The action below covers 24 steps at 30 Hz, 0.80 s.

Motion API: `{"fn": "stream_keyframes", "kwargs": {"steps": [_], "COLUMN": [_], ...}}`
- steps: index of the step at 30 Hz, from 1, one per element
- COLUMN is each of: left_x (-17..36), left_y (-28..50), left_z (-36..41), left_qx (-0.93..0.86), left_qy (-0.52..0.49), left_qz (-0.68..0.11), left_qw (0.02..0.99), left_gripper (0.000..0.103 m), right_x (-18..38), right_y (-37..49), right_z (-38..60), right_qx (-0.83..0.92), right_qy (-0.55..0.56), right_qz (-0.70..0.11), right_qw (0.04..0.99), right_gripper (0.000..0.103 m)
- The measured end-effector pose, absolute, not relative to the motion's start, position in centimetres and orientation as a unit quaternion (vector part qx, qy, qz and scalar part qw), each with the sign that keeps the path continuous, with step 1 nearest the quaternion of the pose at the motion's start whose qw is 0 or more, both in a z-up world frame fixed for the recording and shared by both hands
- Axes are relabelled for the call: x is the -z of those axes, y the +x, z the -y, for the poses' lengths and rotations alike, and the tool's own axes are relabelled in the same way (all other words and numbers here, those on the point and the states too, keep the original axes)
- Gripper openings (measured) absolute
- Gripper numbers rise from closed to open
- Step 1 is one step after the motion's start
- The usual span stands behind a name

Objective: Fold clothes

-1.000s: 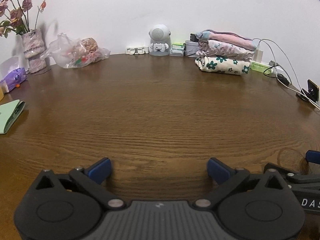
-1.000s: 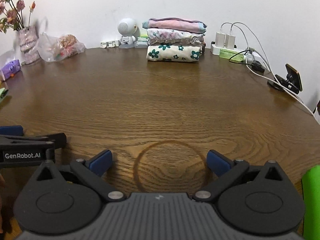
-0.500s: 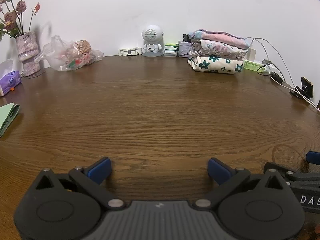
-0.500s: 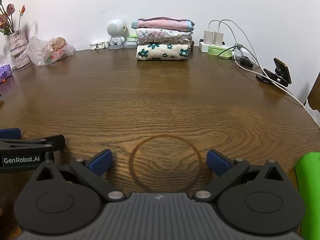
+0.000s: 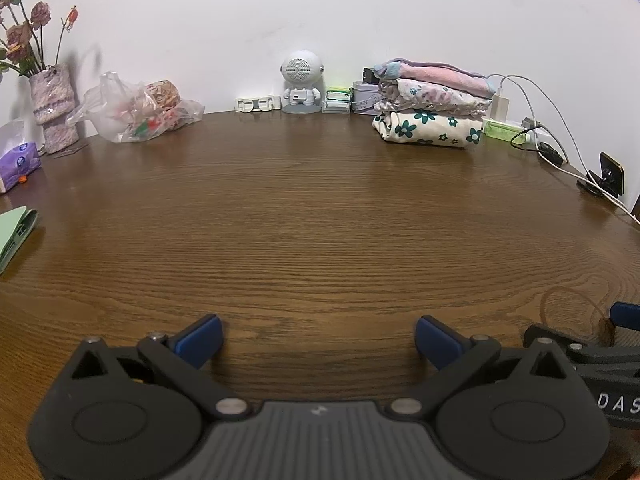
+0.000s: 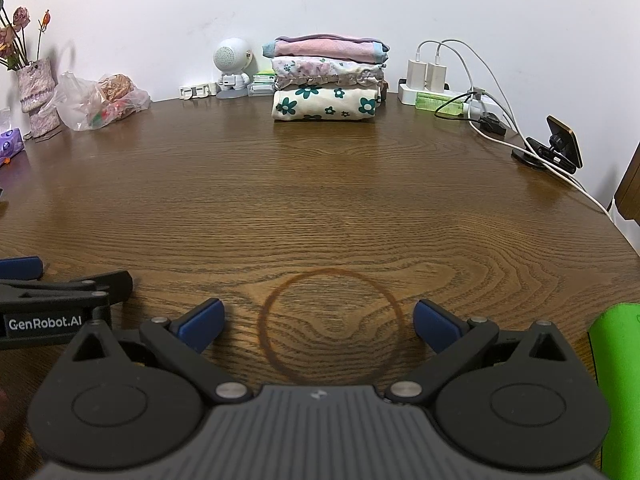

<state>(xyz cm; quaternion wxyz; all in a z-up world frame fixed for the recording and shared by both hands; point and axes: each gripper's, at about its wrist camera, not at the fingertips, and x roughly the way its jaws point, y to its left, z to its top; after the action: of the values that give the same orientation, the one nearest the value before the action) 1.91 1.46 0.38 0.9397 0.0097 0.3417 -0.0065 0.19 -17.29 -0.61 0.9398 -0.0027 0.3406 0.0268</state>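
Observation:
A stack of three folded clothes [image 5: 432, 108] [image 6: 326, 80] rests at the far edge of the brown wooden table [image 5: 312, 216] [image 6: 320, 200]: pink on top, pale floral in the middle, cream with dark green flowers below. My left gripper [image 5: 318, 338] stands open low over the near edge, nothing between its blue pads. My right gripper [image 6: 318, 326] is open too, over a dark ring mark [image 6: 330, 326]. Each gripper shows at the edge of the other's view: the right gripper's fingers [image 5: 580, 354] and the left gripper's fingers [image 6: 64, 292].
Along the wall stand a vase of flowers [image 5: 52, 104], a plastic bag [image 5: 136, 114], a white robot figure [image 5: 302, 88], small boxes, chargers with cables [image 6: 460, 92] and a phone stand [image 6: 556, 148]. A green thing [image 6: 618, 392] lies near right, a pale green folded item [image 5: 14, 236] at left.
Both views shifted slightly: the far objects slid left and shrank half a second ago, then came back right. Both grippers stayed open and empty.

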Motion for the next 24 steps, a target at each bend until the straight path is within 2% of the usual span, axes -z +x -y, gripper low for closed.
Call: {"fn": "stream_keyframes", "kwargs": {"steps": [24], "left_x": [-0.36], "left_y": [2.35], "left_z": [-1.33], "left_qx": [0.001], "left_qy": [0.009], "left_qz": [-0.342], "left_qw": [0.94], "left_gripper": [0.103], "right_x": [0.63], "right_y": [0.09], "right_z": [17.12], "right_qx": [-0.027], "right_qy": [-0.004], "right_qz": [-0.34], "right_qw": [0.94], "right_gripper": [0.103]}}
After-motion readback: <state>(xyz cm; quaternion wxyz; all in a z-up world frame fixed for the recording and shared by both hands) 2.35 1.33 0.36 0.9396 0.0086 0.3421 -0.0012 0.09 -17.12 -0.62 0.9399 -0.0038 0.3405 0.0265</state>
